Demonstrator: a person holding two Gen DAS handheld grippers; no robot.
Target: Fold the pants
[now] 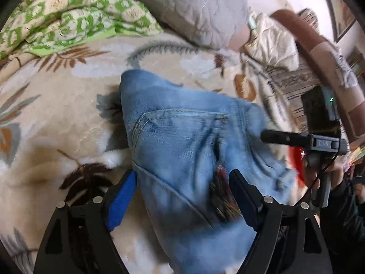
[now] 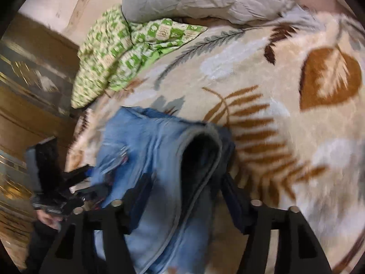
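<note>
While the left gripper [image 1: 182, 196] spreads its jaws wide around bunched blue jeans [image 1: 187, 150], not pinching them, the right gripper [image 2: 182, 196] also stands parted astride the denim. "DA5" marks the right device. The jeans lie on a leaf-print blanket [image 2: 285, 86]; beyond, a green quilt [image 1: 68, 20].

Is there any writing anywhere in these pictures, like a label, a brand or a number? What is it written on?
"DA5": small raised characters on the grey block of the right tool, as seen from the left tool's camera; blurred, so this reading is uncertain.
Jeans: no brand tag or label can be read.
Green patterned cloth: round motifs that may hold marks, too small and blurred to read.
Leaf-print blanket: no text.
</note>
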